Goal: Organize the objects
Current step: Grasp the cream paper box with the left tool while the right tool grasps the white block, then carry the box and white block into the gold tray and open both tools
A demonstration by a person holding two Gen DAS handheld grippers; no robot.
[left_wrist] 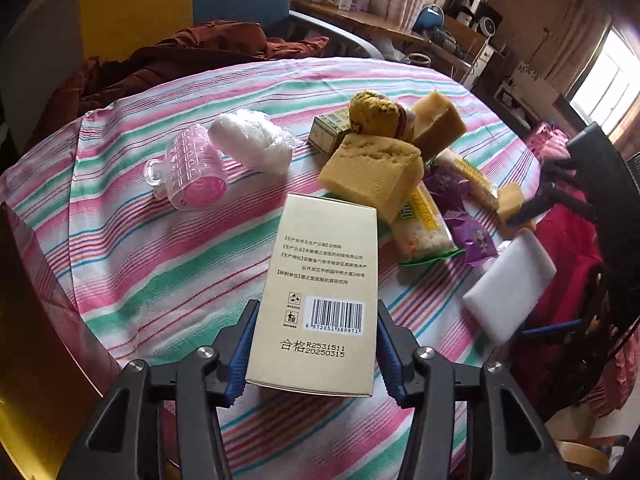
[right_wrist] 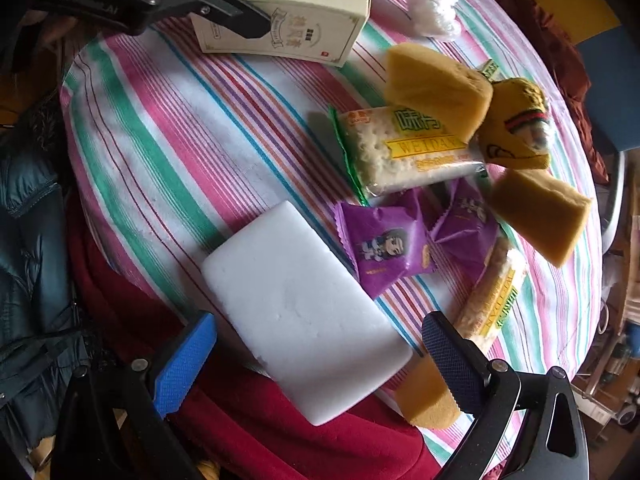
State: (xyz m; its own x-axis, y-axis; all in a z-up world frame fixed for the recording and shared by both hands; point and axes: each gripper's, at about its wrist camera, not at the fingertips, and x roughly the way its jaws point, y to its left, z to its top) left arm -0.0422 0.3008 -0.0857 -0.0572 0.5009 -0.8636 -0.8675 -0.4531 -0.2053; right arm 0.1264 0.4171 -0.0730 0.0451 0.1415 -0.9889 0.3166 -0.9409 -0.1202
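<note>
Cream carton (left_wrist: 320, 300) sits pinched between the left gripper (left_wrist: 316, 344) fingers near its barcode end, above the striped desk (left_wrist: 140, 272): light, stiff card, hold by the long side walls. Right gripper (right_wrist: 320, 360) fingers spread wide, straddling the white foam block (right_wrist: 296, 300) at the desk edge: light, squashy, take across the short width. Counts, judged from both views: one carton, one white block, three yellow sponges (right_wrist: 436, 84), two cracker packs (right_wrist: 412, 148), two purple sachets (right_wrist: 384, 244), one pink cup (left_wrist: 188, 168).
</note>
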